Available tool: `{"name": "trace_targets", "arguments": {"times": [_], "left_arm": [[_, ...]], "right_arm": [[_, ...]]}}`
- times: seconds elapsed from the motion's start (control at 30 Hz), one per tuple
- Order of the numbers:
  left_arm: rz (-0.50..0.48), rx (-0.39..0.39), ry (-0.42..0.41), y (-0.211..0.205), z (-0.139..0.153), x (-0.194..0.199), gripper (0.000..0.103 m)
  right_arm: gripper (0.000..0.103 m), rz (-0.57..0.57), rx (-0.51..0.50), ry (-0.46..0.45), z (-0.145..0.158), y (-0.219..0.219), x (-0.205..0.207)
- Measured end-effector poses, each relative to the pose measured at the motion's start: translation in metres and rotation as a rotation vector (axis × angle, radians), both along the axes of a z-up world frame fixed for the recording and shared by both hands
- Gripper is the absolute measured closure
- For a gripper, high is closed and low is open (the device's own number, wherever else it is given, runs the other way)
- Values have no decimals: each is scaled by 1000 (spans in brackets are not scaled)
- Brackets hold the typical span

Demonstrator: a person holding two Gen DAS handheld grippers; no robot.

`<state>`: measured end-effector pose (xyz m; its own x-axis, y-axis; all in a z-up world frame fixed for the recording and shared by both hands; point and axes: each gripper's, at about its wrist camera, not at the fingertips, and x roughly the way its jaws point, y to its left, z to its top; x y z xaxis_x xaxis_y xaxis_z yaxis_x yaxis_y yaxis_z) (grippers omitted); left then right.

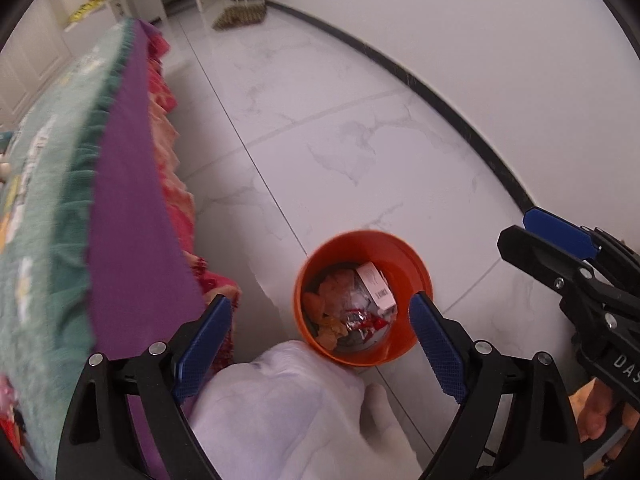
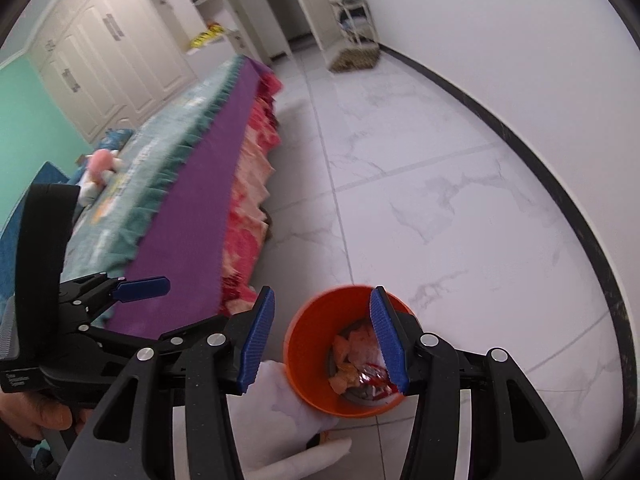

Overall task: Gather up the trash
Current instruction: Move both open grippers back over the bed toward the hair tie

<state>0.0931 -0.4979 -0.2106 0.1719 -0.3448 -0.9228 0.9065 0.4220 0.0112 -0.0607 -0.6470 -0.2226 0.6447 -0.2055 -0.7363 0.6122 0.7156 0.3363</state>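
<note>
Now both grippers, left gripper and right gripper, are hovering above the orange bin beside the bed, jaws spread and empty; wrappers are lying inside, so finding more trash likely comes next.

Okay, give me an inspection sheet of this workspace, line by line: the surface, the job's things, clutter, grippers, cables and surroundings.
Surface: white marble-look tile floor, with grey grout lines.
Job's things: orange bin standing upright on the floor, holding wrappers and a small white carton.
Clutter: a white cloth-like thing against the bin's near side; what it is cannot be told.
Grippers: left gripper open and empty, above the bin; right gripper open and empty, also above the bin.
Cables: nothing seen.
Surroundings: bed with purple and teal covers along the left, pink soft toy on it, white wardrobe beyond, white wall with dark skirting at right.
</note>
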Motion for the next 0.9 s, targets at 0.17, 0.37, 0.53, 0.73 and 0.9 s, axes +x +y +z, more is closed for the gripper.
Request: {"name": "trace_targets", "arguments": {"times": [0.17,0.37,0.53,0.73,0.9], "left_arm": [[60,-81,-75,44,45,5,14],[162,-134,-146,105,80,17,14],[261,-165,-182,160,100,30,14],[414,-190,-187,235,110,48,14],[556,-183,-202,305,112,63,14]], "right_arm": [[49,81,-51,-73,48,34,12],[41,220,-108,-122,87,86,40],[41,360,-141,-149,112,142,68],[41,515,-155,-155,124,207,106],[41,648,-161,-166,132,270,144]]}}
